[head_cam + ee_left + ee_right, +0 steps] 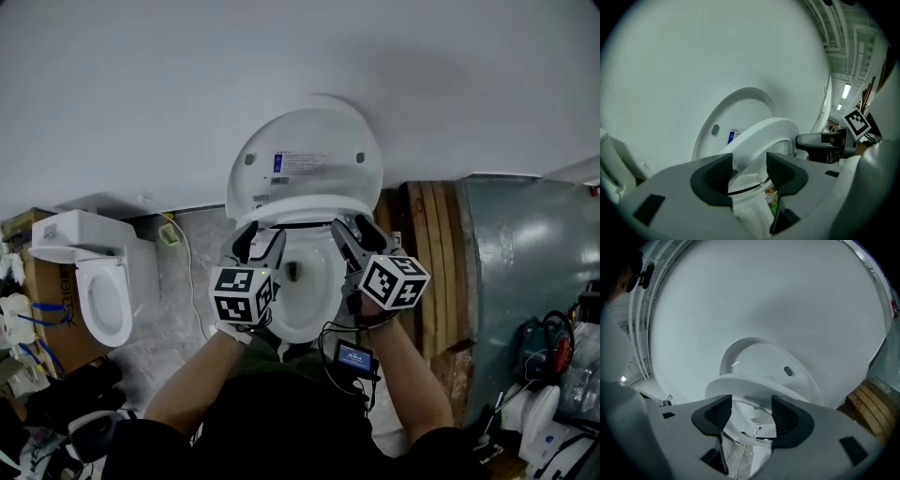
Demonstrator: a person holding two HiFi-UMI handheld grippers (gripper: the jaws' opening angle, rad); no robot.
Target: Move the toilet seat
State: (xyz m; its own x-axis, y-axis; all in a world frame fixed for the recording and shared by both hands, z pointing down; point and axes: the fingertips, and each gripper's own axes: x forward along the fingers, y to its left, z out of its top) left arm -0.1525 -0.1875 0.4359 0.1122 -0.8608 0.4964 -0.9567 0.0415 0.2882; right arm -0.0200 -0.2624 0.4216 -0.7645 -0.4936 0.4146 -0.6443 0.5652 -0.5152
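Note:
A white toilet [305,300] stands against the wall with its lid [305,155] upright. The toilet seat [302,208] is tilted up off the bowl, below the lid. My left gripper [258,242] is at the seat's left side. In the left gripper view the seat [771,133] runs down between the pads of that gripper [749,169] and fills the gap. My right gripper [354,231] is at the seat's right side. In the right gripper view its jaws [751,414] stand apart, and the seat rim [754,385] crosses just past the fingertips, not between the pads.
A second white toilet [94,281] stands at the left beside cardboard boxes [37,309]. Wooden boards [427,244] and a grey-green panel [525,253] sit to the right of the bowl. A cable [187,272] trails on the floor. Clutter fills both lower corners.

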